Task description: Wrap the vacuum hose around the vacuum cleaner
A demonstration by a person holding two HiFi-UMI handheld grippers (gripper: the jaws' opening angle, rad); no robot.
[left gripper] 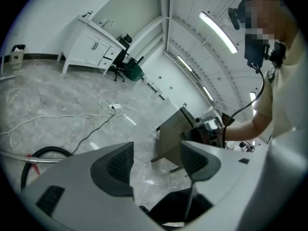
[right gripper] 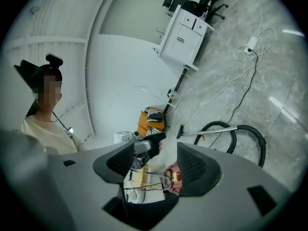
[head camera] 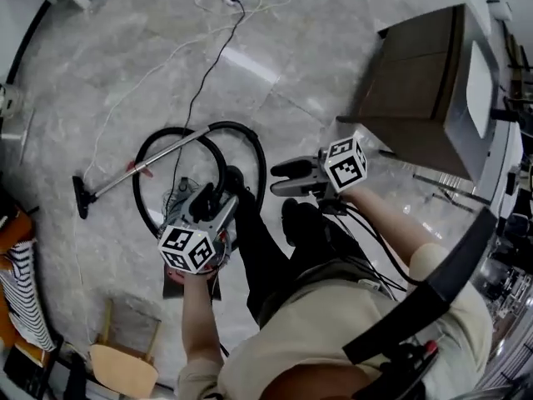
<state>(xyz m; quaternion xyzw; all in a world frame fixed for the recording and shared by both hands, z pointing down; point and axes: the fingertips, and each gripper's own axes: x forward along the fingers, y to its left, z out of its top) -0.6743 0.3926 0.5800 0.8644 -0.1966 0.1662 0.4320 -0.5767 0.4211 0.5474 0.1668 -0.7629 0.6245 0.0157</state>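
Grey marble floor (head camera: 333, 48) fills the head view. Nearest, the left claw (head camera: 208, 197) and the right claw (head camera: 281, 178) are held above it, each wide apart with nothing between. Below them the black vacuum hose (head camera: 250, 148) lies looped mid-floor, its metal wand (head camera: 150, 163) reaching toward the floor's left edge. Only the gripper views add the white cabinet (left gripper: 89, 44) and a ceiling light (left gripper: 216, 30).

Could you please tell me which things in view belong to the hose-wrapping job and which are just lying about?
Job in hand:
vacuum hose
metal wand
floor nozzle
black power cord

Lying about:
brown cabinet
wooden chair
striped cloth
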